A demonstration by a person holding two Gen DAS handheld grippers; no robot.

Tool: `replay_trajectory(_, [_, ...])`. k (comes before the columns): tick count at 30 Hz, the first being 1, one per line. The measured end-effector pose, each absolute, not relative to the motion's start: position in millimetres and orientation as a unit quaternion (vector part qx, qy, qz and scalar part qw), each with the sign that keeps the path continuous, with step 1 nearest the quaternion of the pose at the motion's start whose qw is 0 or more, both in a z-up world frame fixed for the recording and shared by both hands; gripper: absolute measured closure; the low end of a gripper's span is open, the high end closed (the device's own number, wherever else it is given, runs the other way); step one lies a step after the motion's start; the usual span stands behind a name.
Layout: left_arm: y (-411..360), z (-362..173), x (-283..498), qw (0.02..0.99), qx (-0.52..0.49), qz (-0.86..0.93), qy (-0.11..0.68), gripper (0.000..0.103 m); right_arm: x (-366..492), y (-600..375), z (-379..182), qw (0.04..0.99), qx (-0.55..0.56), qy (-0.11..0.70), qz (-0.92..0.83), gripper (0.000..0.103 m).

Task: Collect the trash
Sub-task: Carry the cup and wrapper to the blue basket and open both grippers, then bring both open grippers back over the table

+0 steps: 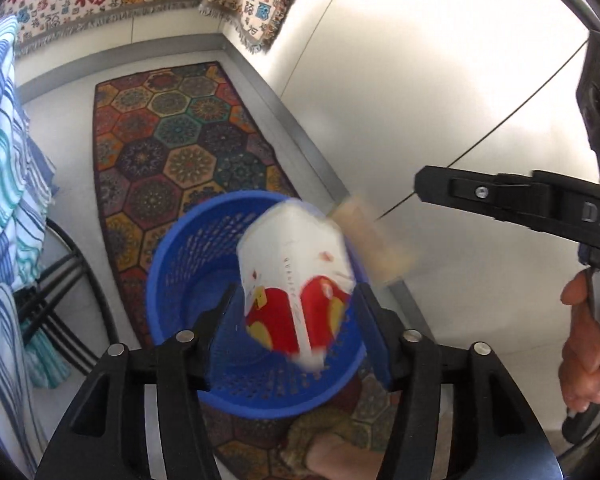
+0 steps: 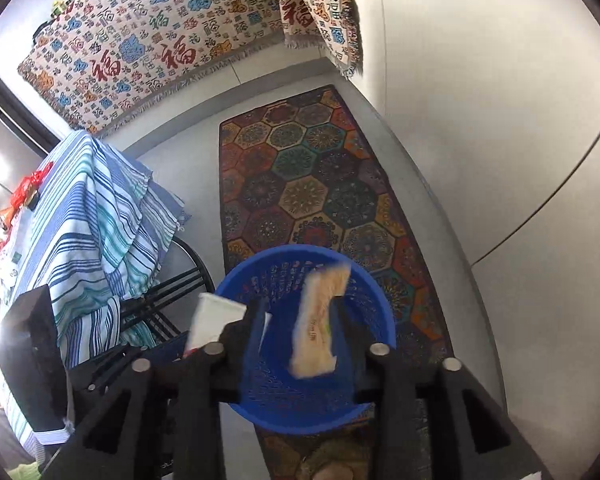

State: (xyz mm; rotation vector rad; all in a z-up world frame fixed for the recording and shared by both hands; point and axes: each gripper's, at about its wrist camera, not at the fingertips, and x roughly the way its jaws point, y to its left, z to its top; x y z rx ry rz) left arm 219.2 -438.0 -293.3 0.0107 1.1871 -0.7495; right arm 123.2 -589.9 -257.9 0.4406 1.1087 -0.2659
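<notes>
A blue perforated basket [image 1: 188,264] stands on the patterned rug, and it also shows in the right wrist view [image 2: 372,312]. Both grippers hover over it. My left gripper [image 1: 296,312] is open; a white and red carton [image 1: 296,280] is blurred, loose between its fingers above the basket. My right gripper [image 2: 300,320] is open; a beige wrapper [image 2: 318,320], blurred, hangs free between its fingers over the basket. The carton's white edge [image 2: 216,320] shows at the left in the right wrist view. The right gripper's body [image 1: 520,200] and the wrapper [image 1: 376,240] appear at the right in the left wrist view.
A hexagon-patterned rug [image 2: 308,184] runs along a white wall [image 2: 500,120]. A table with a striped cloth [image 2: 92,216] and black legs stands to the left, with more items [image 2: 24,192] on top. A patterned hanging [image 2: 148,40] covers the far wall.
</notes>
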Motion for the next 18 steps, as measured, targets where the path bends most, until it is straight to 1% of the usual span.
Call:
replay_trajectory(2, [-438.4, -290.9, 219.1, 0.767, 0.006, -0.339, 0.545, 0.042, 121.8, -591.7, -255.1, 0.821, 0.208, 0.516, -0.128, 0.067])
replay_trajectory(4, [-435.5, -286.0, 217.4, 0.773, 0.009, -0.335, 0.539, 0.038, 120.7, -592.0, -250.1, 0.826, 0.205, 0.508, -0.132, 0.067])
replay_trajectory(6, [-429.0, -278.1, 212.3, 0.781, 0.010, -0.335, 0.526, 0.036, 120.7, -589.9, -244.0, 0.833, 0.194, 0.499, -0.139, 0.065])
replay_trajectory(7, [-424.0, -272.0, 208.9, 0.786, 0.010, -0.336, 0.519, 0.035, 121.5, -587.4, -239.9, 0.837, 0.187, 0.494, -0.142, 0.059])
replay_trajectory(8, [-417.4, -265.5, 204.7, 0.791, 0.010, -0.337, 0.511, 0.034, 121.9, -584.1, -235.6, 0.842, 0.180, 0.487, -0.143, 0.051])
replay_trajectory(10, [-402.0, -247.3, 194.1, 0.802, 0.011, -0.340, 0.491, 0.029, 123.9, -574.6, -225.0, 0.855, 0.162, 0.471, -0.146, 0.045])
replay_trajectory(13, [-367.9, -218.5, 177.0, 0.819, 0.004, -0.337, 0.464, 0.023, 128.1, -552.7, -206.7, 0.877, 0.129, 0.441, -0.142, 0.045])
replay_trajectory(16, [-323.7, -196.1, 162.7, 0.836, -0.001, -0.320, 0.446, 0.018, 132.4, -516.7, -186.9, 0.901, 0.092, 0.406, -0.120, 0.041])
replay_trajectory(18, [-288.9, -187.7, 155.2, 0.850, 0.001, -0.294, 0.437, 0.016, 136.8, -486.8, -177.1, 0.914, 0.073, 0.387, -0.097, 0.041])
